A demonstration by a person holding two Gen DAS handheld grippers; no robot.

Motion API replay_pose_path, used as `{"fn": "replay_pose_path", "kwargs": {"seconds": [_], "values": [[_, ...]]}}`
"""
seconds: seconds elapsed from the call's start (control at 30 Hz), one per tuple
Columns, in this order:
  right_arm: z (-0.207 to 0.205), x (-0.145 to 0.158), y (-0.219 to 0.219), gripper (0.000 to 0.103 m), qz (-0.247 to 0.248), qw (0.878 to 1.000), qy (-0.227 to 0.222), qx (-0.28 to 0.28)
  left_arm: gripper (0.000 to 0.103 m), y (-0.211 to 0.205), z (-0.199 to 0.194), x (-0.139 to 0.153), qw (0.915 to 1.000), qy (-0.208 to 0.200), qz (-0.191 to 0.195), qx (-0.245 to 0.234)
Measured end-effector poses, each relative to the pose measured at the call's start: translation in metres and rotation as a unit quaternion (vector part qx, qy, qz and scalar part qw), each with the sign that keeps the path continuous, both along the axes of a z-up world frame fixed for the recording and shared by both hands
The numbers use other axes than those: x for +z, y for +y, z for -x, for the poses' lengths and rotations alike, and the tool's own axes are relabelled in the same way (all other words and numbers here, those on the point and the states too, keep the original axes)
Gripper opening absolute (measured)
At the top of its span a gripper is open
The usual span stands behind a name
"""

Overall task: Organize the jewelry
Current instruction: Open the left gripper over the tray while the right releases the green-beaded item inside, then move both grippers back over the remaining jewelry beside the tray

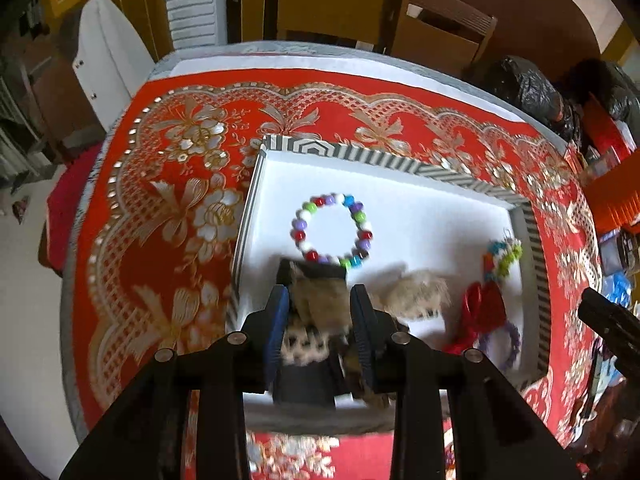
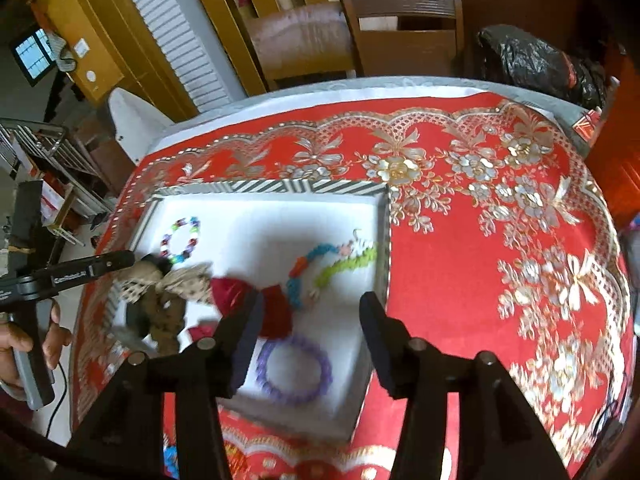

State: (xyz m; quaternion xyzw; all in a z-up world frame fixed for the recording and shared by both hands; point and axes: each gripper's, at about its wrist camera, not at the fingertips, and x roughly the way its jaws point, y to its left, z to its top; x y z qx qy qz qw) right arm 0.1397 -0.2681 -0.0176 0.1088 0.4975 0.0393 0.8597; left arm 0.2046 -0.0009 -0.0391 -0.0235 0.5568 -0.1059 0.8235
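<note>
Our left gripper hangs released above the brown bow in the white tray; left to right there lie a bead bracelet, red bow and purple bracelet, under our right gripper, unclenched, empty.

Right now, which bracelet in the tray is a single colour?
The purple bracelet, at the tray's near edge between the right gripper's open fingers. The round beaded one and the loose strand are multicoloured.

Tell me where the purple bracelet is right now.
In the right wrist view the purple bracelet lies in the white tray's near corner, beside the red bow.
</note>
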Motion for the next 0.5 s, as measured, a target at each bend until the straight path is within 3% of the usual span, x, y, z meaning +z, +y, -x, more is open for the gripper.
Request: {"fn": "replay_pose_path", "kwargs": {"seconds": [0.5], "values": [[0.116, 0.021, 0.016, 0.057, 0.008, 0.999, -0.018, 0.028, 0.013, -0.017, 0.112, 0.024, 0.9985, -0.032, -0.044, 0.008]]}}
